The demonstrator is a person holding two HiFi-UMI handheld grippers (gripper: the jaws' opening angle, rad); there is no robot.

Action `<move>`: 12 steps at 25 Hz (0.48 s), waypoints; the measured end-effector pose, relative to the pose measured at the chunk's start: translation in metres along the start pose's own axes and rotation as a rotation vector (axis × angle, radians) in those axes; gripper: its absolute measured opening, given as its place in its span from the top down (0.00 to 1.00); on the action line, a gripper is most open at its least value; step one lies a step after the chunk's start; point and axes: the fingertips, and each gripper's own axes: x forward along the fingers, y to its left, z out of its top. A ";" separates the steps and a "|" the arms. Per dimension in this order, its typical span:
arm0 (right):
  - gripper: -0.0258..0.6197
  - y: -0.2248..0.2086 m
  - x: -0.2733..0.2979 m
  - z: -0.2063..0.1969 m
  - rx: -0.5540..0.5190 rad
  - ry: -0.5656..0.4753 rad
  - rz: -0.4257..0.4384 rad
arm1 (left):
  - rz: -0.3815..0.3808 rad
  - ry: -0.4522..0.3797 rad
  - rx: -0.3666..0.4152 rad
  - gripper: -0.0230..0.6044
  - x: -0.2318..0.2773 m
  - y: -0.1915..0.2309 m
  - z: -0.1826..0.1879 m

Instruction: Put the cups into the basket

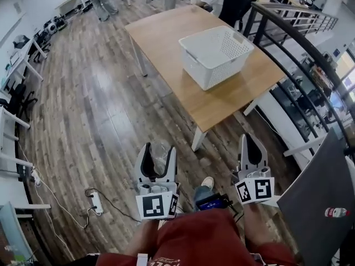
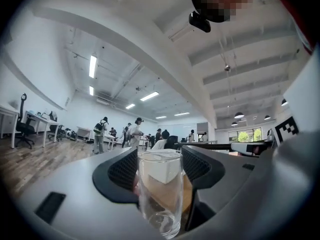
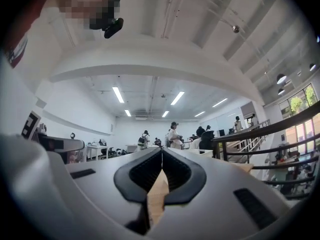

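- My left gripper is clasping a clear glass cup upright, with the pads on its side walls. I judge the cup light and rigid, but slick and breakable. A steady grip on the wall suits it better than pinching the rim.
- The white perforated basket stands on the wooden table, well ahead of the cup. I can see no cups inside it. I'd lower the glass in gently rather than drop it.
- My right gripper is clenched, with its jaws together on nothing.
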 end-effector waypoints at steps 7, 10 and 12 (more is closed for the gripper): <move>0.94 -0.107 -0.033 0.000 -0.021 0.009 -0.245 | -0.214 0.039 -0.018 0.52 0.083 -0.092 -0.020; 0.94 -0.155 -0.055 0.001 -0.022 0.012 -0.350 | -0.308 0.055 -0.027 0.52 0.112 -0.140 -0.030; 0.94 -0.185 -0.073 0.003 -0.022 0.011 -0.432 | -0.387 0.068 -0.036 0.52 0.131 -0.176 -0.036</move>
